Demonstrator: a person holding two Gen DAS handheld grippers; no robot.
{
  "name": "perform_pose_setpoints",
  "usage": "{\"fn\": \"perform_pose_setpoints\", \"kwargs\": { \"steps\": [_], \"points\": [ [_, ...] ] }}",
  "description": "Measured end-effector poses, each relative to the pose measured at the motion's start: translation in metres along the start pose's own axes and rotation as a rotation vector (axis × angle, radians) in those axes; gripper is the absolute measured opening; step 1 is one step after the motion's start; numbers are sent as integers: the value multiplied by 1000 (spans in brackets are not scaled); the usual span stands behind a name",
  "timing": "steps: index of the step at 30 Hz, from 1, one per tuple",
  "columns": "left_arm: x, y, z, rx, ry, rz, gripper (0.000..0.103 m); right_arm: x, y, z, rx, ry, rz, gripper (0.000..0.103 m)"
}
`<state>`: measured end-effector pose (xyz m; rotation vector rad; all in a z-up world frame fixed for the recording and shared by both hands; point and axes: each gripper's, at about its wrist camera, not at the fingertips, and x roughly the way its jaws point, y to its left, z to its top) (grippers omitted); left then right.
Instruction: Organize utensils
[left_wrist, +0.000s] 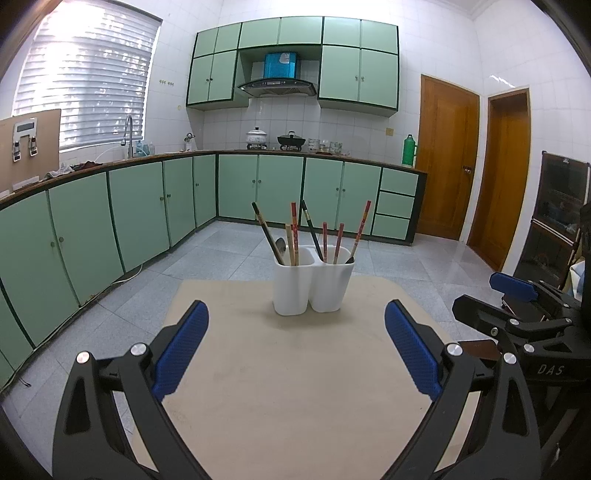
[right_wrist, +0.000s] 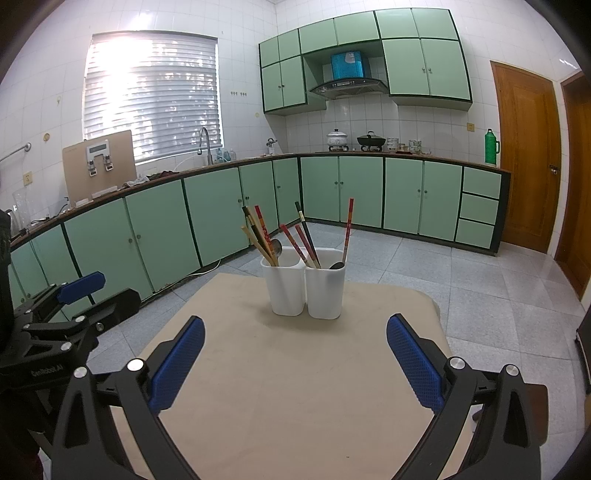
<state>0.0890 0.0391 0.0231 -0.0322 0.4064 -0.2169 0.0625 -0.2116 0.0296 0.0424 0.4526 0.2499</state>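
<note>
A white two-compartment utensil holder (left_wrist: 312, 286) (right_wrist: 304, 288) stands upright at the far end of a small beige table (left_wrist: 295, 387) (right_wrist: 295, 387). Several chopsticks (left_wrist: 293, 232) (right_wrist: 264, 232), red, black and wooden, lean out of both compartments, and a spoon (left_wrist: 280, 246) (right_wrist: 277, 246) sits in the left one. A dark spoon bowl (right_wrist: 336, 265) shows in the right compartment. My left gripper (left_wrist: 295, 325) hovers open over the near table, well short of the holder. My right gripper (right_wrist: 295, 339) is open too, holding nothing. Each gripper appears at the edge of the other's view.
Green kitchen cabinets (left_wrist: 147, 206) and a counter with sink tap (right_wrist: 205, 144), pots (left_wrist: 256, 136) and a green flask (right_wrist: 491, 146) line the far walls. Wooden doors (left_wrist: 447, 158) stand at the right. Grey tiled floor (right_wrist: 480, 288) surrounds the table.
</note>
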Motion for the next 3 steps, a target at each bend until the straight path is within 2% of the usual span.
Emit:
{"fn": "perform_pose_setpoints", "kwargs": {
  "steps": [3],
  "points": [
    [0, 0, 0, -1, 0, 0, 93, 0, 0, 0, 0, 0, 0, 97]
  ]
}}
